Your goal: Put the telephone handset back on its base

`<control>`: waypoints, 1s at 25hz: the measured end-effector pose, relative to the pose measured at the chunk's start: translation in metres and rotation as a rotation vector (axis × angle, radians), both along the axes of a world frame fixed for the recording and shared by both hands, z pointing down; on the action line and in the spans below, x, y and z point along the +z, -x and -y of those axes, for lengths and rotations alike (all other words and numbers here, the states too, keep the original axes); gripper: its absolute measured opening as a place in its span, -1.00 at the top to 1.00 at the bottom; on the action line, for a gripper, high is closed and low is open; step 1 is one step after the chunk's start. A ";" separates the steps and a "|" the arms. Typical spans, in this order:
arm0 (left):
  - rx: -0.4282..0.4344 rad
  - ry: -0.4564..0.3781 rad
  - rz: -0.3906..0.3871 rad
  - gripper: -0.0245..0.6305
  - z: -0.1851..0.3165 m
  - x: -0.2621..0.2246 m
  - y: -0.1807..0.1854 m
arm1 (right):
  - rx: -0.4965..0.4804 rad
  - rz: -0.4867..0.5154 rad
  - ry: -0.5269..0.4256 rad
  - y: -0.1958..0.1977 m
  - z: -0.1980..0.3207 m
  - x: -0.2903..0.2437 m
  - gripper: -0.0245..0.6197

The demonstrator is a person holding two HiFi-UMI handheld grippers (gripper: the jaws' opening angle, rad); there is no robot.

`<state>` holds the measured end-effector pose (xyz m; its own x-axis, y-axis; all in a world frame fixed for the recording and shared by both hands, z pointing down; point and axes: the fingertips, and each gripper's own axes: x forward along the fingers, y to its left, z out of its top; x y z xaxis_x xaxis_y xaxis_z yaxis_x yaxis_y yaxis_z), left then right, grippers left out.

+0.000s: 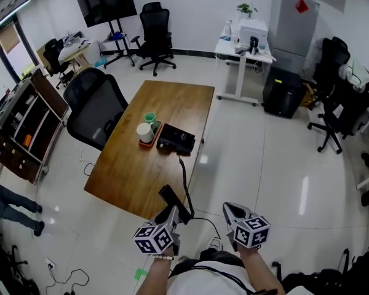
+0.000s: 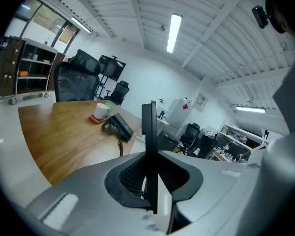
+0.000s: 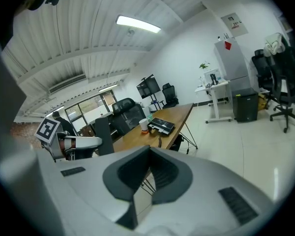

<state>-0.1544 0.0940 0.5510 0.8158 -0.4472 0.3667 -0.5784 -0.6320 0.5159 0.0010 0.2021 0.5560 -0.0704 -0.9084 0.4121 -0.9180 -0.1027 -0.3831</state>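
Note:
The black telephone base (image 1: 175,139) sits mid-table on the wooden table (image 1: 135,183), with its cord (image 1: 184,180) trailing to the near edge. My left gripper (image 1: 171,212) is shut on the black handset (image 1: 173,200), held just over the table's near corner. In the left gripper view the handset (image 2: 148,132) stands edge-on between the pads, and the base (image 2: 120,126) lies well ahead. My right gripper (image 1: 229,209) hangs beside the table over the floor, shut with nothing in it. The right gripper view shows the base (image 3: 161,126) far ahead and the handset (image 3: 103,134) to the left.
A white cup (image 1: 145,132) and a green cup (image 1: 150,118) stand on an orange tray just left of the base. A black office chair (image 1: 95,106) stands at the table's left side. A white desk (image 1: 243,51) and more chairs stand beyond.

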 end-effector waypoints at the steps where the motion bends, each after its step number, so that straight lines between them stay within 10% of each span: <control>1: -0.010 0.001 -0.006 0.72 0.005 -0.002 -0.004 | -0.001 0.003 -0.002 -0.007 0.002 0.001 0.93; 25: -0.187 0.040 -0.126 0.72 0.100 0.004 -0.061 | -0.123 0.010 0.017 -0.090 0.080 0.021 0.93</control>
<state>-0.0935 -0.0058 0.5548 0.7605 -0.5822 0.2876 -0.6128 -0.4971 0.6143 0.0906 0.1225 0.5773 -0.1850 -0.8854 0.4265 -0.9202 0.0038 -0.3914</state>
